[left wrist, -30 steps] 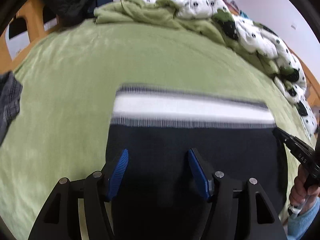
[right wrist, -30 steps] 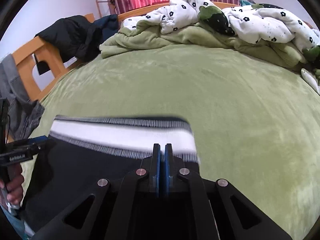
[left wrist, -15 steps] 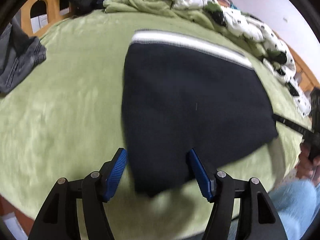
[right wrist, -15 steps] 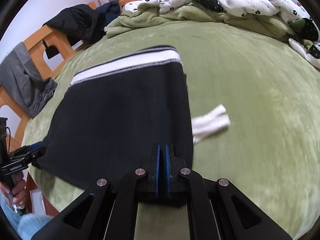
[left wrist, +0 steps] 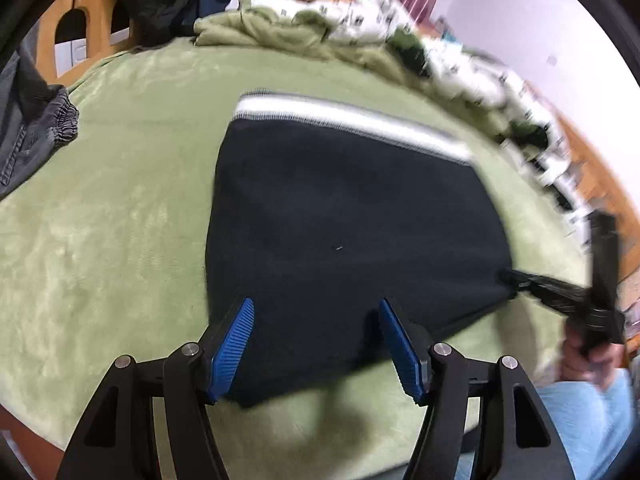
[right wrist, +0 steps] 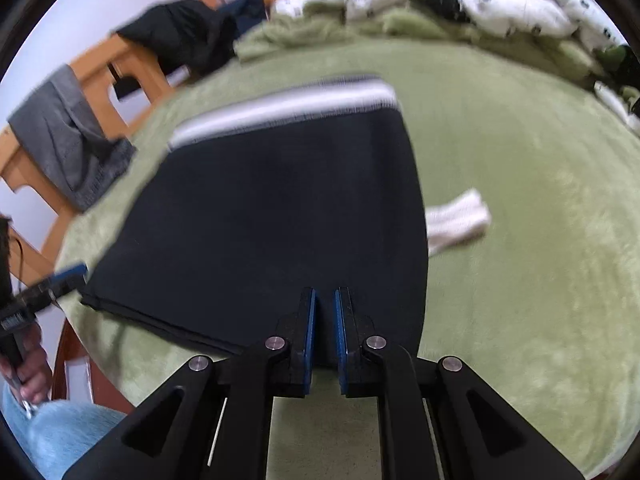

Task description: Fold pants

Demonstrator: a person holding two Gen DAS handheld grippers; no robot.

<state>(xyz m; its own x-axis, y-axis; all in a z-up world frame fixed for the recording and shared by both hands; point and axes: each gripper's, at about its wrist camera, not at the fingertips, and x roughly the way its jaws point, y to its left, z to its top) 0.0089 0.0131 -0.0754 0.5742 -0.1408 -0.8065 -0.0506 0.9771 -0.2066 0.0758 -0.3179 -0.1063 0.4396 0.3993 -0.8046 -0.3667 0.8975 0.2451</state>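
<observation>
The black pants with a white striped waistband lie folded flat on the green bed; they also show in the right wrist view. My left gripper is open and empty, hovering over the pants' near edge. My right gripper has its jaws a narrow gap apart at the pants' near right corner, with dark cloth showing between them; I cannot tell if it grips. It shows as a black tool in the left wrist view at the pants' right corner.
A white cloth piece sticks out from under the pants' right side. Grey trousers hang on the wooden bed frame at left. A rumpled duvet and green blanket lie at the far end. A dark jacket sits at the far left.
Both grippers pulled back toward the bed's near edge, so the whole folded pants came into view. The right gripper's jaws, pressed together before, now stand slightly apart.
</observation>
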